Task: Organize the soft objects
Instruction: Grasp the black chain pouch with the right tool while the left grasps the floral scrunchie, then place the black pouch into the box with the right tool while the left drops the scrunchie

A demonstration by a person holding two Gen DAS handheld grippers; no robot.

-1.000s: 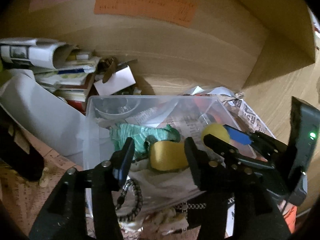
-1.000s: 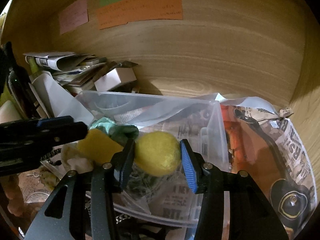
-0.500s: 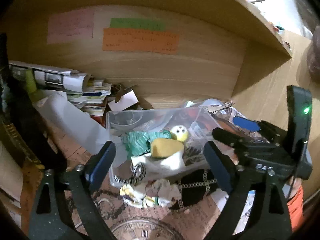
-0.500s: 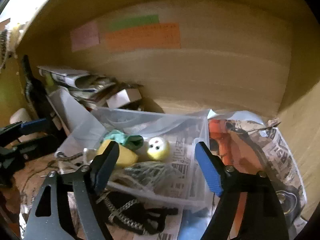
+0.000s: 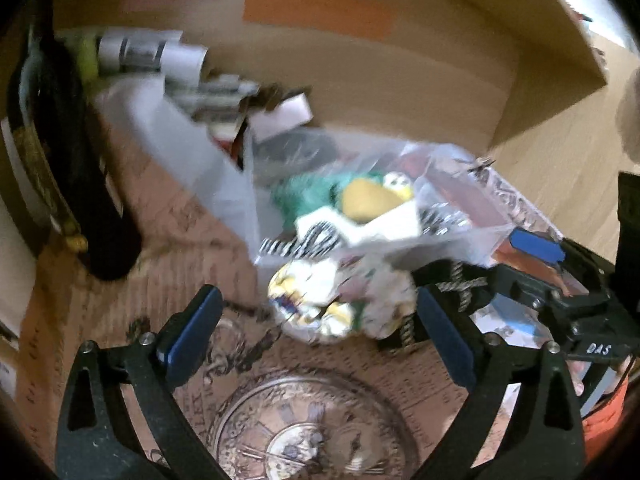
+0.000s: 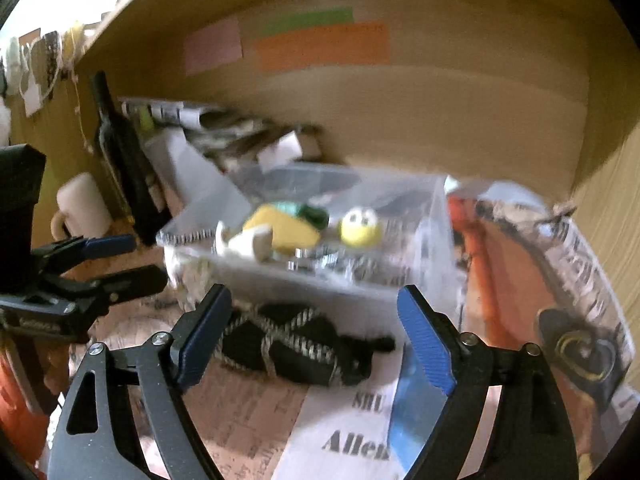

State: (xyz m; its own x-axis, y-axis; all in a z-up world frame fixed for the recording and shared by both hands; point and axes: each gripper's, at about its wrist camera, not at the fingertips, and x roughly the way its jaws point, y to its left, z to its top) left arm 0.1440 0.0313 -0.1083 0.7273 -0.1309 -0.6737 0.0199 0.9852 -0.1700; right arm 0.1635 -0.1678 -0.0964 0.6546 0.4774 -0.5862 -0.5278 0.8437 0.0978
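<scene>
A clear plastic bin [image 5: 460, 236] [image 6: 304, 276] holds a yellow sponge [image 5: 368, 198] [image 6: 284, 228], a yellow smiley ball [image 6: 360, 228] [image 5: 398, 182], a green cloth [image 5: 308, 196] and a white piece [image 6: 248, 244]. A patterned crumpled cloth [image 5: 332, 304] lies in front of the bin, between my left fingers. A black braided cloth [image 6: 296, 340] lies in front of the bin in the right wrist view. My left gripper [image 5: 316, 336] is open and empty, back from the bin. My right gripper [image 6: 316, 336] is open and empty above the black cloth.
A dark bottle [image 5: 68, 152] [image 6: 120, 152] stands at the left. Rolled papers and a small box [image 5: 280, 114] are piled behind the bin. A white mug [image 6: 80, 208] stands far left. Newspaper [image 6: 576, 280] and an orange item [image 6: 476, 248] lie right of the bin. A wooden back wall carries coloured notes [image 6: 320, 46].
Both grippers opened, released the sponge and the ball into the bin, and pulled back and up. The frames now are motion-blurred.
</scene>
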